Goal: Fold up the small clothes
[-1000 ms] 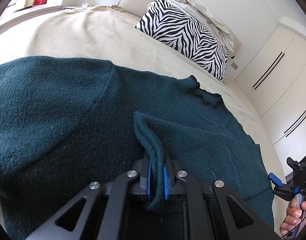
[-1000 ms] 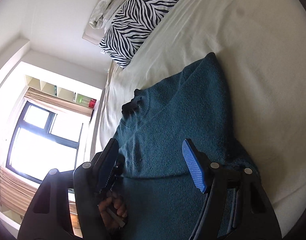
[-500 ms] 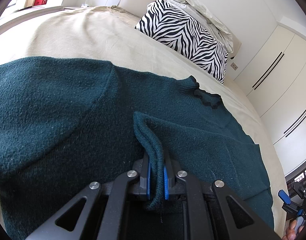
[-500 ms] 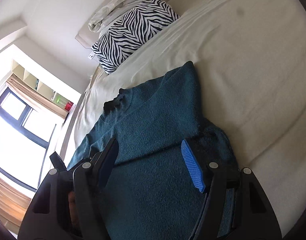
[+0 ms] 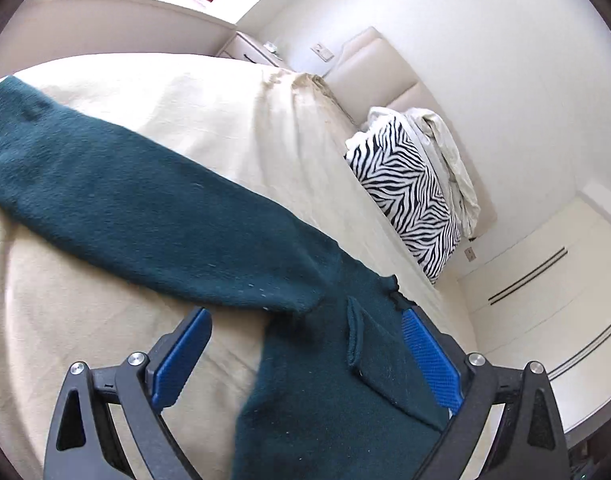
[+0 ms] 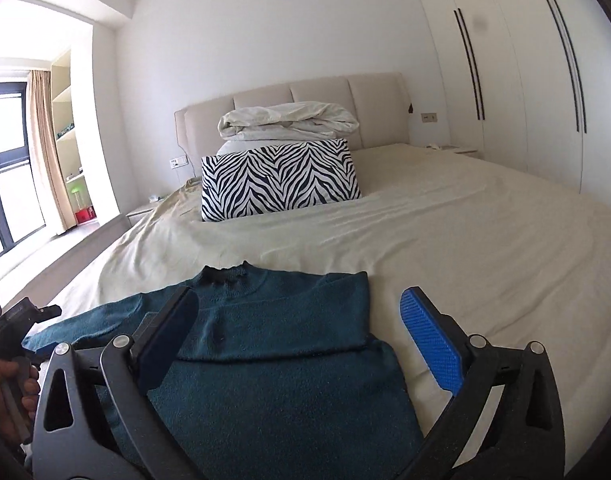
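Your dark teal knit sweater [image 6: 273, 360] lies flat on the bed, its dark-trimmed collar toward the headboard. You can see one sleeve folded across the body, with its cuff [image 5: 355, 336] on top; the other sleeve [image 5: 145, 216] stretches straight out sideways.

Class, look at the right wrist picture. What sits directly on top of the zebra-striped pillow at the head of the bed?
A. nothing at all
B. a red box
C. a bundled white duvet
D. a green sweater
C: the bundled white duvet rests on the zebra-striped pillow, against the headboard.
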`<state>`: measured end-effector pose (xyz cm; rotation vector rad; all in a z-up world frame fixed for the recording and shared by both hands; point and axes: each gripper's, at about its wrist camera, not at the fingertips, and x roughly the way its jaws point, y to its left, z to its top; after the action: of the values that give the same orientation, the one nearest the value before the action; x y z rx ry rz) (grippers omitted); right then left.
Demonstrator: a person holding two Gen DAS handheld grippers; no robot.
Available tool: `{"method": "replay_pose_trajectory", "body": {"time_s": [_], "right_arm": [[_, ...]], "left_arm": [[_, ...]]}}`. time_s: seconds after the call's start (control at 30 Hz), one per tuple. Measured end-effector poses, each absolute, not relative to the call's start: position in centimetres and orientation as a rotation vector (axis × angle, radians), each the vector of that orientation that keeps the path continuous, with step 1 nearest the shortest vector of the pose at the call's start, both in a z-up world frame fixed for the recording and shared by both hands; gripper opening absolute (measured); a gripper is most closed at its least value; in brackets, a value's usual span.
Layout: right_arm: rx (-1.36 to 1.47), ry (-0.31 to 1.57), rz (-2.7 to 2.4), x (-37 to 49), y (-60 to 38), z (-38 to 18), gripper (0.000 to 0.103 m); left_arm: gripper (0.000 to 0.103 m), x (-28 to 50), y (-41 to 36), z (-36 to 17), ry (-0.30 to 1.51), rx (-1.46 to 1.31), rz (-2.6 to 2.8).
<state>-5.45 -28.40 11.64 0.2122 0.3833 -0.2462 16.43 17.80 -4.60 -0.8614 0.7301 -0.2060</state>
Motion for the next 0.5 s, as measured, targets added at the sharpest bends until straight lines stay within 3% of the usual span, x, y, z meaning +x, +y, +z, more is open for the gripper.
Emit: {"method": "replay_pose_trajectory", "body": {"time_s": [0.23,0.5], "right_arm": [[0.31,0.428,-0.13,-6.2,-26.1,12.6,0.103],[0.418,0.477,-0.071,-6.4,-25.9,12.5,0.103]], "left_arm": [[0.089,12.5,32.4,-8.7,0.611,-1.312,0.059],[0.07,12.1,37.7,-11.6,0.491,-1.47,0.231]]}}
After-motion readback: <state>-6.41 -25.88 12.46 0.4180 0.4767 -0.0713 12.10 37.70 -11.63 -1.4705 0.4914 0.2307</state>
